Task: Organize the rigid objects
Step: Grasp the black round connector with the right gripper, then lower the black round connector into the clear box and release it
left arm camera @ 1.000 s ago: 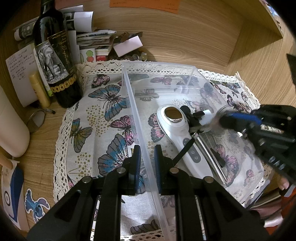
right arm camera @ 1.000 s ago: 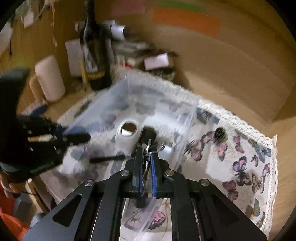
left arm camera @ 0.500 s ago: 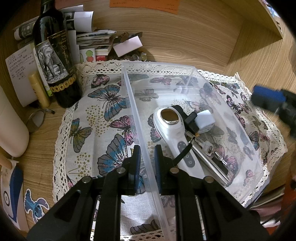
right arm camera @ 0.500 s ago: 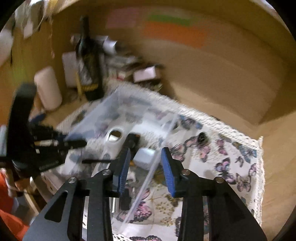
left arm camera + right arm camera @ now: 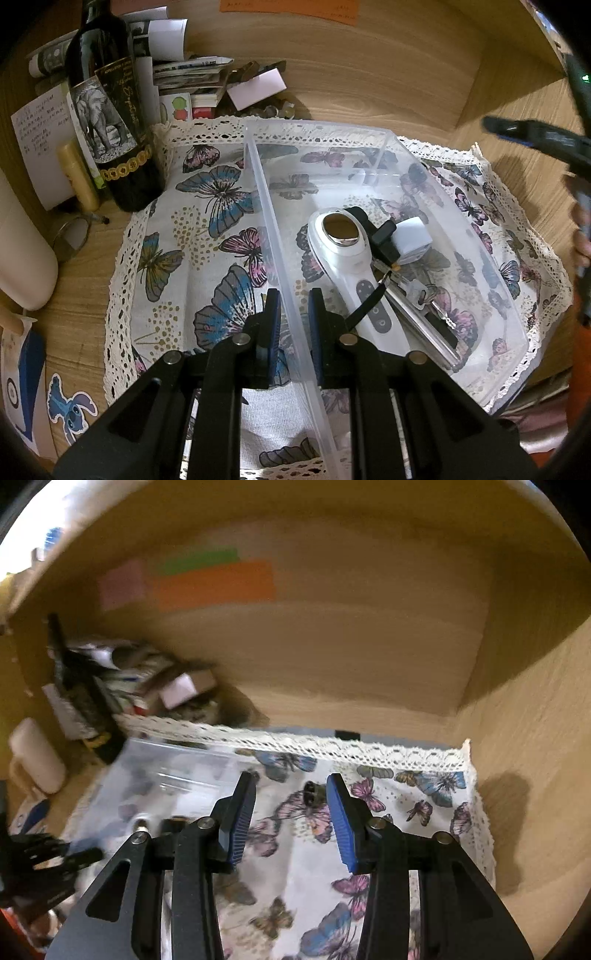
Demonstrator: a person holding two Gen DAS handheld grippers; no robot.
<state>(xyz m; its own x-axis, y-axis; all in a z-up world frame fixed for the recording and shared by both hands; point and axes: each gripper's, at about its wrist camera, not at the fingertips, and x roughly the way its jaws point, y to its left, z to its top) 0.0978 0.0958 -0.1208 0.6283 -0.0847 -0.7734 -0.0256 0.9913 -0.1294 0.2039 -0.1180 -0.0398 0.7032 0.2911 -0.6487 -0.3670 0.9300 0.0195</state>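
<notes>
A clear plastic bin stands on a butterfly-print cloth. My left gripper is shut on the bin's left wall near its front end. In the bin lie a white handheld device, a small white block with a black piece beside it, and a metal key bunch. My right gripper hangs above the cloth to the right of the bin. Its jaws are opening and nothing is between them. A small dark object lies on the cloth beyond its fingertips.
A dark wine bottle, paper clutter and a cream cylinder crowd the back left corner. Wooden walls close the nook at the back and right. The cloth's lace edge runs along the back.
My right gripper let go of the key bunch with the white block in the bin, opened, and rose away to the right. The left gripper kept its hold on the bin wall.
</notes>
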